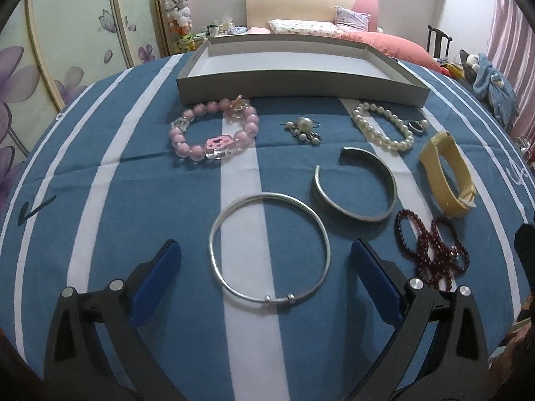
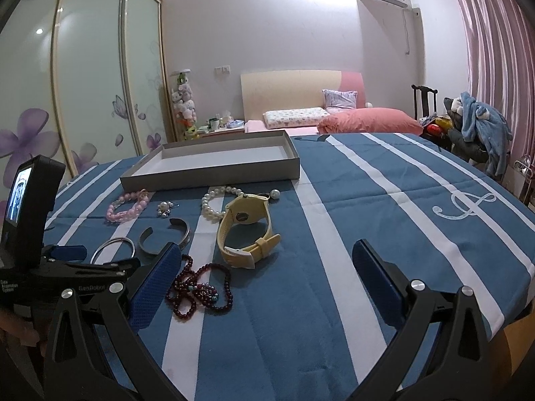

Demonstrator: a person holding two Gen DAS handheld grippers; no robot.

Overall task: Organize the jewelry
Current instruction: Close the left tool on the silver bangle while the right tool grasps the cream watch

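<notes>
A: What lies on the blue striped cloth (image 1: 150,200)?

B: Jewelry, spread before a shallow grey tray (image 1: 301,77): a silver bangle (image 1: 214,234), an open cuff (image 1: 389,183), pink beads (image 1: 187,140), pearls (image 1: 384,138), a yellow watch (image 2: 230,230) and dark red beads (image 2: 187,304).

A: And the tools?

B: The left gripper (image 1: 264,257) is spread wide around the bangle, holding nothing. The right gripper (image 2: 264,257) is equally wide, empty, above bare cloth beside the red beads.

Bangle (image 1: 269,249), cuff (image 1: 356,183), watch (image 1: 448,175) and bead bracelets (image 1: 214,130) lie before empty tray (image 1: 301,82)
</notes>
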